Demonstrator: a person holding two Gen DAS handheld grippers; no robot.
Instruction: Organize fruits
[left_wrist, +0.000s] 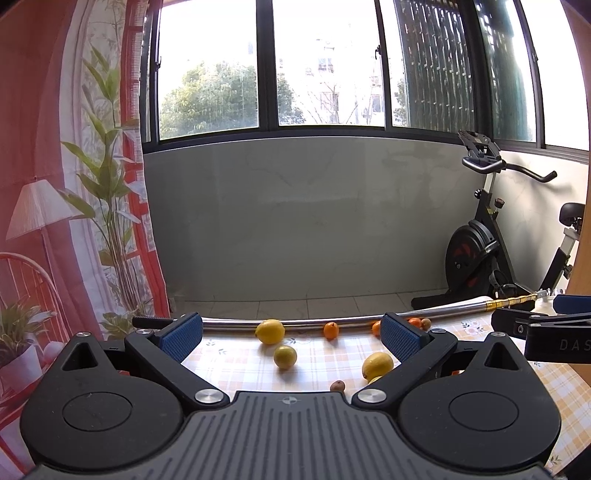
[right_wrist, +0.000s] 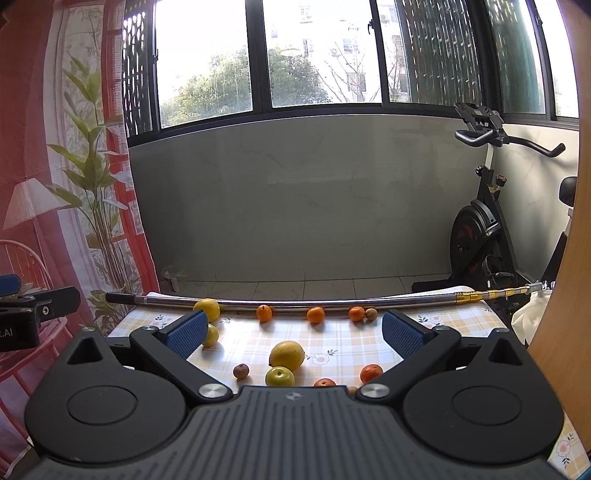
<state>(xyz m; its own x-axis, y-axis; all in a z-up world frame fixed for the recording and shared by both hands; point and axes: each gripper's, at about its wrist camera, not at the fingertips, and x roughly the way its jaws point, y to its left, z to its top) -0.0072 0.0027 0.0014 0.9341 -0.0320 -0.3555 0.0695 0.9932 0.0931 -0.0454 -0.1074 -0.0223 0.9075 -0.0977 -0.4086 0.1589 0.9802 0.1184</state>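
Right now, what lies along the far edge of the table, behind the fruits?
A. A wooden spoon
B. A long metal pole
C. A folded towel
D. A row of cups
B: a long metal pole lies across the far edge of the table, with oranges and a lemon lined up against it.

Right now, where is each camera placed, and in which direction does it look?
Left wrist: on the left hand-held gripper, low over the table, facing the pole and window; open fingers show, right hand-held gripper at right.
Right wrist: on the right hand-held gripper, same direction; open fingers show, left one at left.
Shared: pole, lemons, oranges, exercise bike.
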